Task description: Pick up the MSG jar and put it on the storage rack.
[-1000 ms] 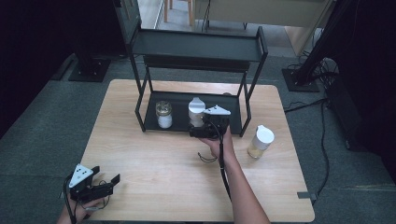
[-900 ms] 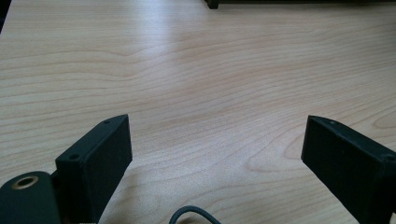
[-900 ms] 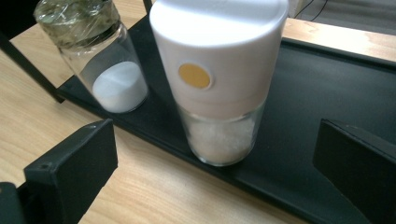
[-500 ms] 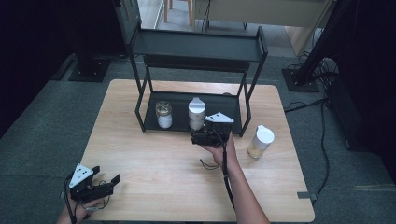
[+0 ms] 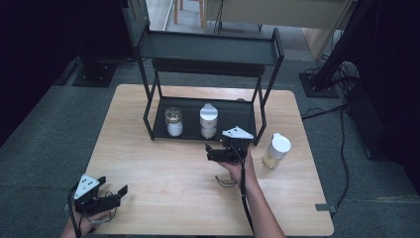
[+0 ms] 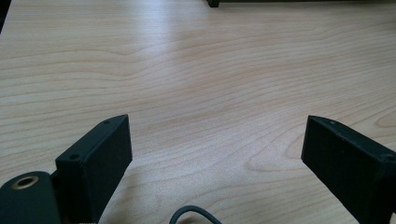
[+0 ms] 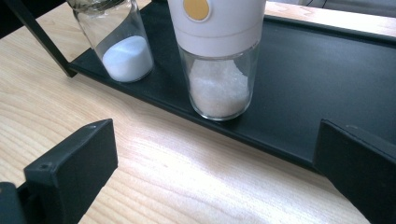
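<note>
Right tool (image 5: 214, 152) sits at mid-frame in the high view, jaws spread and empty, just in front of the rack (image 5: 247, 116). The white-capped shaker (image 7: 219, 56) stands upright on the rack's lower tray, dead ahead and slightly above the tool in the right gripper view, beside a clear jar (image 7: 122, 44). The right hand is far nearer; the left tool (image 5: 115, 195) rests open at lower left. Against the earlier frames, the right tool has pulled back from the shaker.

L claw (image 5: 115, 196): jaws apart, low | R claw (image 5: 210, 152): jaws apart, arm extended fwd
</note>
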Demonstrator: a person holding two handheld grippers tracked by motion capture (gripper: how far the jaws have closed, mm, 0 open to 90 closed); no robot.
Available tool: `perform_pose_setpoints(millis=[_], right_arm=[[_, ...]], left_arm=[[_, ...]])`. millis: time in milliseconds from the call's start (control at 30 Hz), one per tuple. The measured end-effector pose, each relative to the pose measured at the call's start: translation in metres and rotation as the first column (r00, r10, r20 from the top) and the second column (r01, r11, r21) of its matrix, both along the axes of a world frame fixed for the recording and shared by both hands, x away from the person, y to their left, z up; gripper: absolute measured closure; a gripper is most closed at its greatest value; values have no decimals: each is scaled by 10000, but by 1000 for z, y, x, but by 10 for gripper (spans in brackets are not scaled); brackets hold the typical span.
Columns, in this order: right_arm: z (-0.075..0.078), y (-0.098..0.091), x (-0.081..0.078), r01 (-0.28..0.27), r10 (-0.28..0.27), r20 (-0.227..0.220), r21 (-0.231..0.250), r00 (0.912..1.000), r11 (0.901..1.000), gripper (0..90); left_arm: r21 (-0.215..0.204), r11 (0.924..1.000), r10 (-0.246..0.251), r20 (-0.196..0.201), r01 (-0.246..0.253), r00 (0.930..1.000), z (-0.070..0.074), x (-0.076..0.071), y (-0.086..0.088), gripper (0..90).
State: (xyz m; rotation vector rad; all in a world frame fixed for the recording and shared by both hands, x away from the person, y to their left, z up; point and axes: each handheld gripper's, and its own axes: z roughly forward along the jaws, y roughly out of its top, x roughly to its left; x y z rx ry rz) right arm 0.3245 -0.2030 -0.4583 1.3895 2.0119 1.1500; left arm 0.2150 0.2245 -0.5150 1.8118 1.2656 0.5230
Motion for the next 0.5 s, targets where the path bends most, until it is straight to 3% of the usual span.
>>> perform_pose_setpoints(millis=[333, 500], right_arm=[[-2, -5, -12, -148, 149, -43, 206, 9999, 9997, 0], [-7, -7, -18, -177, 177, -23, -68, 9998, 9998, 0]], left_arm=[[46, 10000, 22, -14, -22, 10000, 0, 0, 0, 88], [85, 10000, 15, -14, -15, 10000, 0, 0, -1, 88]])
